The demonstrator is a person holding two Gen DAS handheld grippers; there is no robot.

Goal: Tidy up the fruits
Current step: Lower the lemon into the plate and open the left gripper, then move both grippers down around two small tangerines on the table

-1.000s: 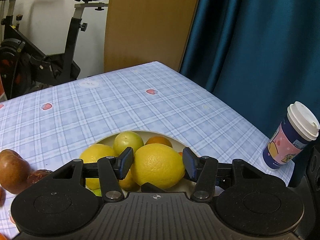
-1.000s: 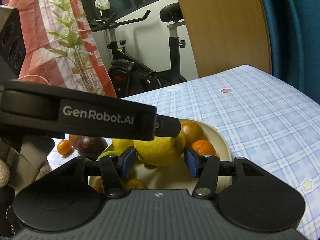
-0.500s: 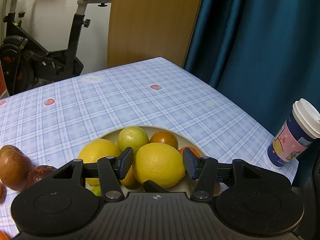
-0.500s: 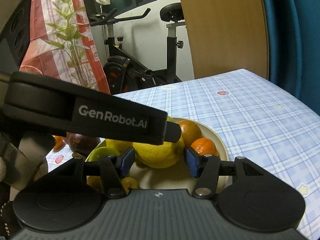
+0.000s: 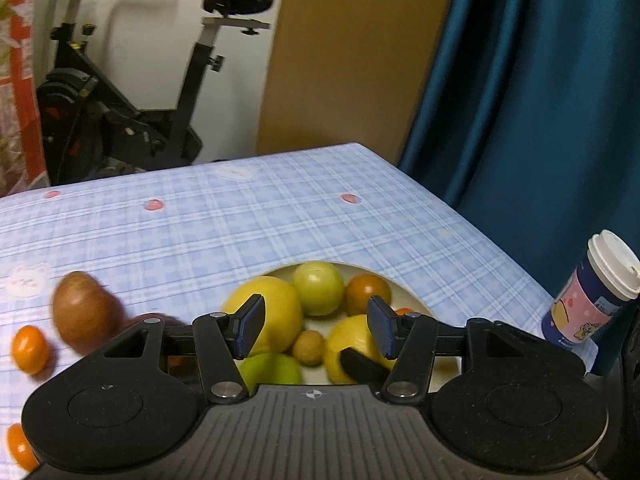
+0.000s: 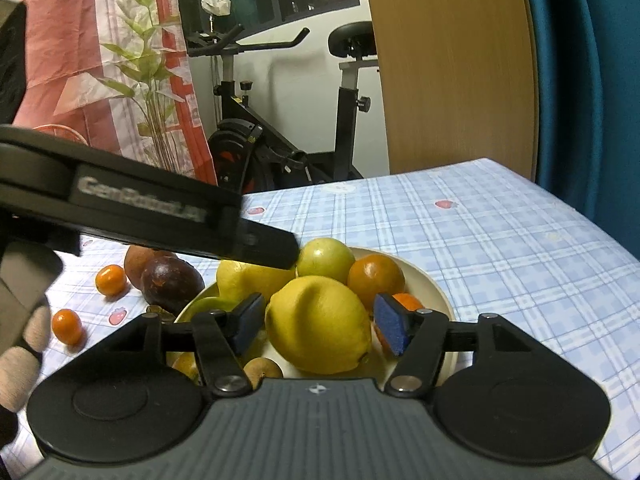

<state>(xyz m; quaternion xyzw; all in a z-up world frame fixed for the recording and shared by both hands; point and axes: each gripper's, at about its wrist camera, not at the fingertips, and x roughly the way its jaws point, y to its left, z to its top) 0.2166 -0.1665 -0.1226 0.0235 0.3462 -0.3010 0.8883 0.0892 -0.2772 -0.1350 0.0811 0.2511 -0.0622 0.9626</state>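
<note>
A cream bowl [image 6: 434, 288] on the checked tablecloth holds lemons, a green fruit [image 6: 325, 258], oranges and small brown fruits. A big lemon [image 6: 320, 322] lies on top, in front of my right gripper [image 6: 320, 326], whose jaws stand open on either side of it. My left gripper [image 5: 314, 328] is open and empty above the bowl [image 5: 400, 286]; it shows as a black bar in the right wrist view [image 6: 160, 216]. Left of the bowl lie a brown fruit [image 5: 82, 314], a dark fruit [image 6: 170, 284] and small oranges [image 5: 30, 348].
A lidded paper cup [image 5: 592, 292] stands at the table's right edge. The table's far edge [image 5: 280, 156] meets an exercise bike [image 5: 132, 112], a wooden panel and a blue curtain [image 5: 540, 100]. A gloved hand [image 6: 18, 360] is at the left.
My left gripper let go of the big lemon, which now lies in the bowl, and pulled up and to the left. The right gripper stayed near the bowl.
</note>
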